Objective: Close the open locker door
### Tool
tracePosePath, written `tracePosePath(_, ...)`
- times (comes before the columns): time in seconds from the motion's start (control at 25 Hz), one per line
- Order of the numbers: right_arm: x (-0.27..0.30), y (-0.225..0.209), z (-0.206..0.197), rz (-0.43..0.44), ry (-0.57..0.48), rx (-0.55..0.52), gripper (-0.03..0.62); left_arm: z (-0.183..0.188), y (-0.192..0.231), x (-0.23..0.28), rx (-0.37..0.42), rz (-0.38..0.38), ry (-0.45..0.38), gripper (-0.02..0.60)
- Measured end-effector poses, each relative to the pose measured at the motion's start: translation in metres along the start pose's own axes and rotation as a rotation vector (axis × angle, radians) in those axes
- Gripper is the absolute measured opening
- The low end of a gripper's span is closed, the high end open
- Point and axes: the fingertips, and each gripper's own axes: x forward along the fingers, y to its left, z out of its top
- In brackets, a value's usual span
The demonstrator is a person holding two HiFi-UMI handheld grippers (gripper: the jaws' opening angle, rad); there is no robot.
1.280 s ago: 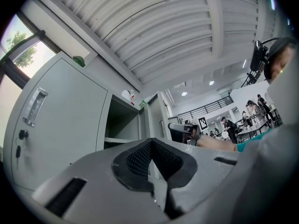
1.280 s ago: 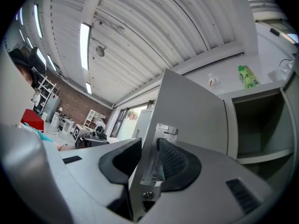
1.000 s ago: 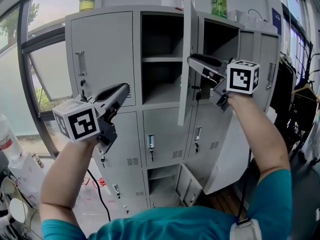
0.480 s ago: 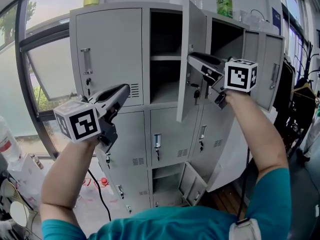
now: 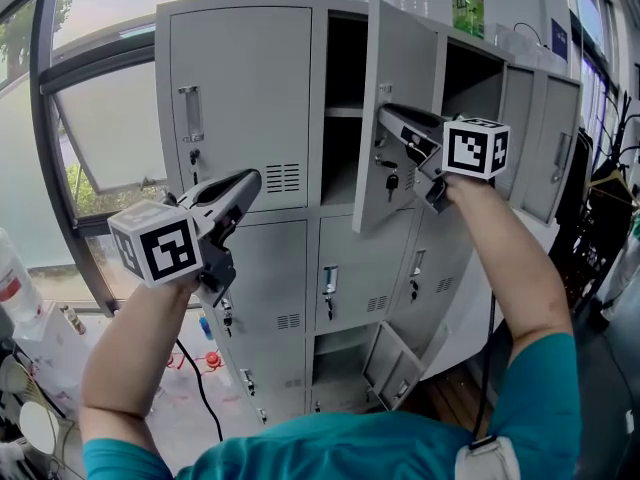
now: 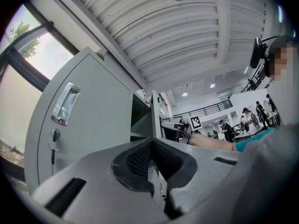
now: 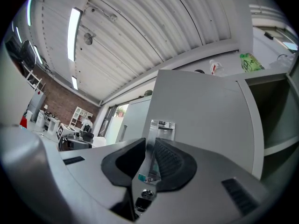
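The grey locker cabinet (image 5: 240,78) has one upper middle door (image 5: 405,63) standing partly open in front of its dark compartment (image 5: 340,118). My right gripper (image 5: 385,116) is at that door's chrome handle (image 7: 161,127). Its jaws have just been closing, and in the right gripper view (image 7: 150,141) the handle strip fills the narrow gap between the pads. My left gripper (image 5: 252,178) hangs apart from the cabinet, in front of the left column. Its pads meet at the tip (image 6: 152,141) with nothing between them.
Bottles (image 5: 466,8) stand on top of the cabinet. A small bottom door (image 5: 392,363) hangs open near the floor, and another door (image 5: 560,153) stands open at the right. A window (image 5: 100,118) is at the left and hanging clothes (image 5: 615,198) at the far right.
The open door shows more of its front face, having swung toward the cabinet with my right gripper at its handle. The cabinet has shifted right in view. My left gripper kept its place in the picture.
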Motion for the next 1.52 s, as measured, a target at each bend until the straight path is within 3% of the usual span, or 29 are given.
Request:
tracePosePath(0.32, 0.033, -0.010, -0.010, -0.056, 0.013, 0.006, 0.021, -0.002, 0.026, -0.019, -0.001, 0.012, 0.001, 0.003)
tracePosePath(1.52, 0.111, -0.048, -0.034, -0.236, 0.036, 0.008, 0.018, -0.002, 0.090, -0.078, -0.003, 0.078, 0.002, 0.003)
